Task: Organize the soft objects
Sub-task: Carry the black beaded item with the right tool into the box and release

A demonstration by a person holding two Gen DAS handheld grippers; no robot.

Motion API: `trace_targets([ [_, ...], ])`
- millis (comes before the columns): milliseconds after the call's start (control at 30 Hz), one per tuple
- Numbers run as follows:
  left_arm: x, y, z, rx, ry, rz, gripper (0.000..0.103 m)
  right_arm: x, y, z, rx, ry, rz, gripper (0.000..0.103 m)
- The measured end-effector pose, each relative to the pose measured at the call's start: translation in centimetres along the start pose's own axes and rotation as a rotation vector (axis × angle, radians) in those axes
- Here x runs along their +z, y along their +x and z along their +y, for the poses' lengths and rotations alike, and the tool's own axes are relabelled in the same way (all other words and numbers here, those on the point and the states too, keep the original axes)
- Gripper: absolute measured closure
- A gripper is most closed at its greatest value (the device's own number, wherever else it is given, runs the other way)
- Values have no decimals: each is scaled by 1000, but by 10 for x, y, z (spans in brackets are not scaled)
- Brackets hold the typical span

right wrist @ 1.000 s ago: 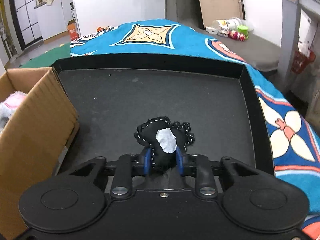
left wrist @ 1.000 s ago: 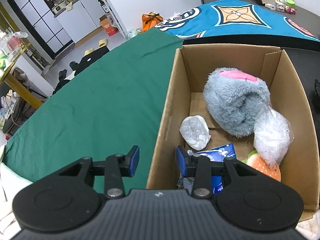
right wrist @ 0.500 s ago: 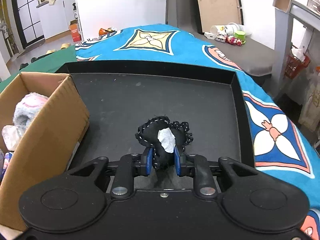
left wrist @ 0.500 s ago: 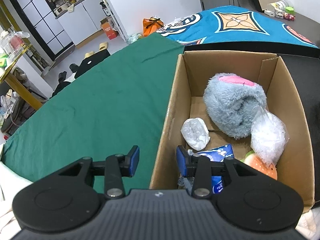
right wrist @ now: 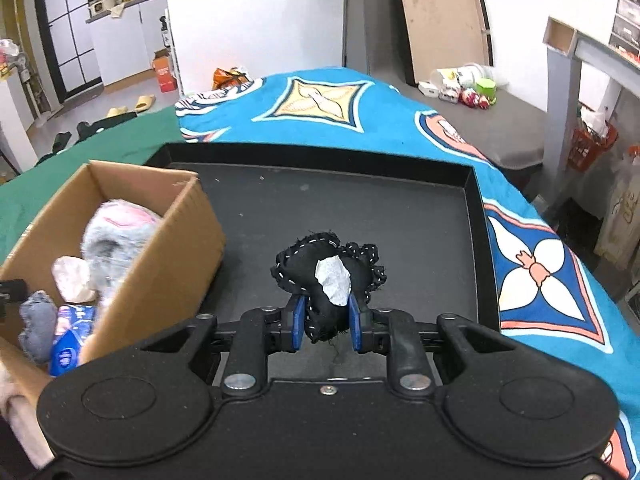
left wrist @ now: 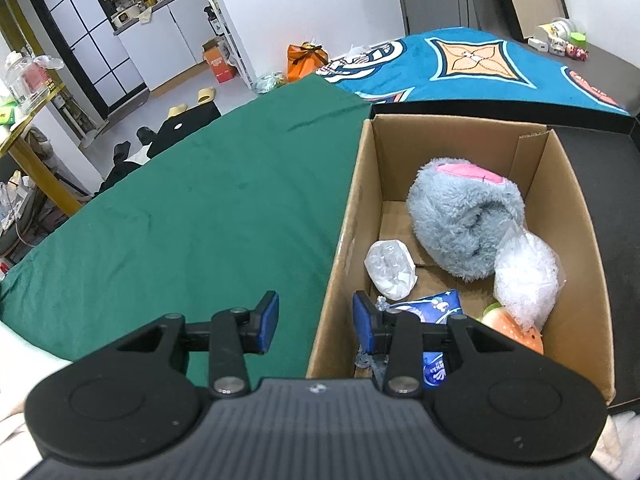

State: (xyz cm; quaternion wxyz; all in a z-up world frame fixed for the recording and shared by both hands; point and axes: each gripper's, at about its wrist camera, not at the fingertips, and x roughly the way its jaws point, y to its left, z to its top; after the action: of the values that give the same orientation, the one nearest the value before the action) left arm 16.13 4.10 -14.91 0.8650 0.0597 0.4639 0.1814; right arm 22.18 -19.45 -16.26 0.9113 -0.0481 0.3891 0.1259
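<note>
The small black stitched fabric toy with a white patch [right wrist: 328, 280] has risen higher above the black tray [right wrist: 400, 216], clamped in the right gripper [right wrist: 325, 322]; the open brown cardboard box [right wrist: 176, 236] now shows more. The left gripper [left wrist: 316, 322] straddles its wall, jaws apart

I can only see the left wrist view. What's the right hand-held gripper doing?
Observer: The right hand-held gripper is shut on a black stitched fabric toy.
Operator: Is it over the box?
Observer: No, it is over the black tray, beside the cardboard box.
Operator: Anything else left in that tray?
Observer: Nothing else shows on the part in view.
</note>
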Motion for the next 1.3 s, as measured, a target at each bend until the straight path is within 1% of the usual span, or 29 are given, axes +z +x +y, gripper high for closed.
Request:
trace_targets([
  [200, -1, -3, 5, -25, -27, -5, 64, 7, -19, 13, 29, -10, -29, 81],
  [533, -4, -7, 16, -102, -60, -19, 66, 21, -50, 43, 80, -46, -83, 81],
  [567, -4, -7, 17, -109, -63, -17, 68, 22, -52, 46, 87, -50, -86, 81],
  [733, -6, -4, 23, -149, -89, -8, 69, 29, -60, 66, 114, -76, -97, 81],
  [833, -8, -1, 27, -170, -113, 0, 73, 31, -62, 77, 130, -92, -102, 81],
  [900, -9, 1, 30, -188, -128, 11, 82, 33, -62, 85, 141, -104, -104, 81],
  [1000, -10, 5, 34, -220, -148, 26, 89, 35, -62, 98, 155, -119, -100, 81],
  [1067, -11, 6, 35, -235, -154, 26, 91, 36, -62, 106, 160, -135, -100, 81],
  [1300, -14, 7, 41, -283, -182, 14, 92, 36, -58, 132, 191, -175, -93, 80],
])
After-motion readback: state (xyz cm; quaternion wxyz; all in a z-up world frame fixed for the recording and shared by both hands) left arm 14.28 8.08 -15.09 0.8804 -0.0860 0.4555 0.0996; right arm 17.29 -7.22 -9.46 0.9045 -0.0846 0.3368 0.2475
